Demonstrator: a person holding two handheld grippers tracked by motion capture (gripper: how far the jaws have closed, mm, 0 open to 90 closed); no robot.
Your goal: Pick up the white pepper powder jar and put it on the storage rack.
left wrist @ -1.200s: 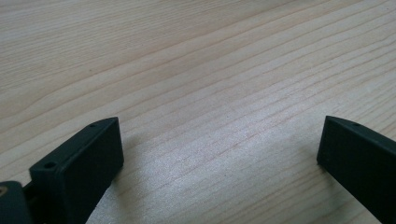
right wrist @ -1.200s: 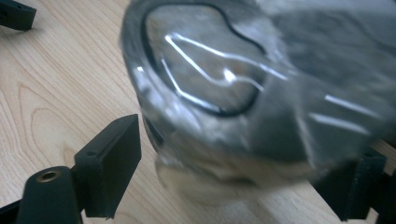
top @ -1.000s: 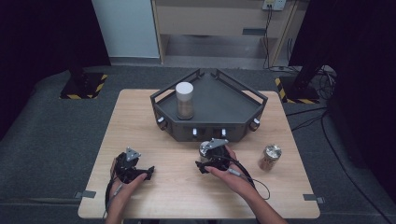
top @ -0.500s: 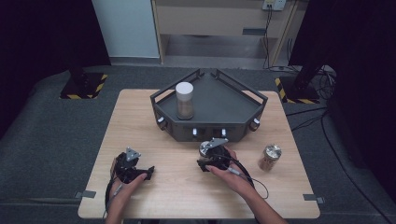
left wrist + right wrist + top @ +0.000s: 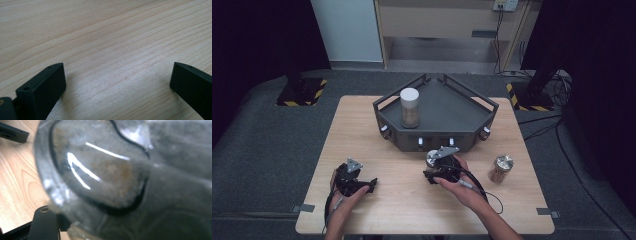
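Down at the near edge, the left claw (image 5: 117, 82) rests released on the bare wooden surface (image 5: 105, 37). Right claw (image 5: 438, 167) has just clamped a can (image 5: 105, 182); close up, its silvery lid looms. Farther off, another can (image 5: 501, 168) and a dark tray (image 5: 447, 112).

On the desk (image 5: 362, 125) a tray (image 5: 462, 117) sits at the far middle, with a jar (image 5: 410, 107) standing upright in its left part. Near the desk's right edge, in front of the tray's right corner, a can (image 5: 501, 168) stands alone. The right tongs (image 5: 435, 165) lie just before the tray's front wall, left of that can, closed around a second can (image 5: 105, 177). The left tongs (image 5: 357, 182) rest near the desk's front left, well apart from the tray.
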